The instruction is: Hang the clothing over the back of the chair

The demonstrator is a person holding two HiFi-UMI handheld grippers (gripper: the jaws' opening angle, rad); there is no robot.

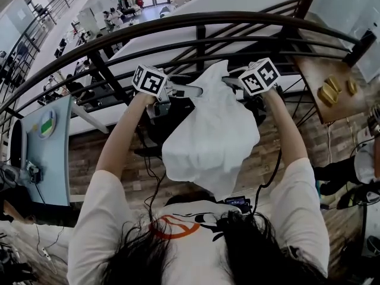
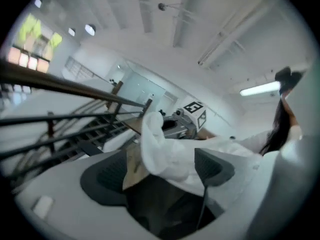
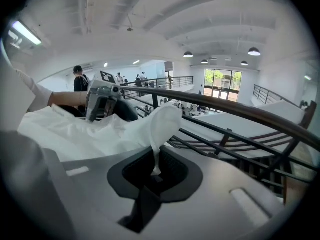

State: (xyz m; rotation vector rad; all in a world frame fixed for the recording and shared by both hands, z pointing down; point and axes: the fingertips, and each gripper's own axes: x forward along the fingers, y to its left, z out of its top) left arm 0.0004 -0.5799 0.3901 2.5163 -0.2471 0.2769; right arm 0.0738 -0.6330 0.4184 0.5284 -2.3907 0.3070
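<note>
A white garment (image 1: 205, 129) hangs between my two grippers over a dark chair (image 1: 153, 126), which it mostly hides. My right gripper (image 1: 229, 83) is shut on the cloth's upper edge. In the right gripper view a thin fold (image 3: 159, 129) runs down into the closed jaws (image 3: 156, 171). My left gripper (image 1: 191, 91) stands open at the garment's other top corner. In the left gripper view a bunch of white cloth (image 2: 162, 146) lies loose between the wide-apart pads (image 2: 212, 166), which do not press on it. Each gripper shows in the other's view, the right gripper (image 2: 182, 125) and the left gripper (image 3: 102, 101).
A dark curved railing (image 1: 196, 22) runs just beyond the grippers, with an open drop to a lower floor behind it. A wooden table (image 1: 317, 70) with yellow items stands at the right and a pale blue desk (image 1: 50, 159) at the left. Cables trail over the wooden floor (image 1: 142, 171).
</note>
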